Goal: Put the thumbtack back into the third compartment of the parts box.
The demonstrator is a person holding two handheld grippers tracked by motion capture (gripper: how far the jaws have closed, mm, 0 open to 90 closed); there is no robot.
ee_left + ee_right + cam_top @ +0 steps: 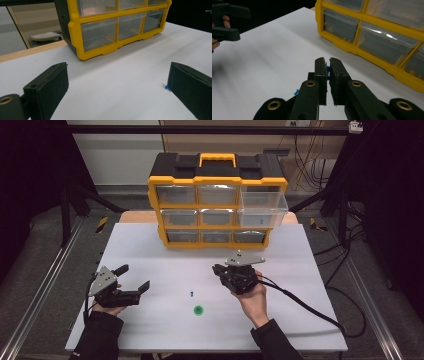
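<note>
The right claw (220, 270) sits above the white desk (150, 245) just in front of the yellow and black drawer cabinet (217, 200), held in the person's right hand (252, 295). In the right gripper view its two black jaws stand nearly together, pinched on a small blue piece (327, 71) that shows as a sliver in the narrow gap between the pads, so this claw is closed on the piece and holds it off the desk. The cabinet has three rows of clear drawers; in the high view the upper right drawer (262, 207) is pulled well out toward the person, while the other drawers sit flush in the frame. The left claw (134, 277) rests low near the left side of the desk in the person's left hand (107, 307), well apart from the right one, and its jaws stand wide with nothing between them; in the left gripper view the bare desk and the cabinet's bottom corner lie ahead of it. On the desk between the two hands, in the high view, lie a second tiny blue piece (192, 294) and, nearer the person, a round green dot (198, 310); the blue speck also shows just beside one jaw in the left gripper view.
</note>
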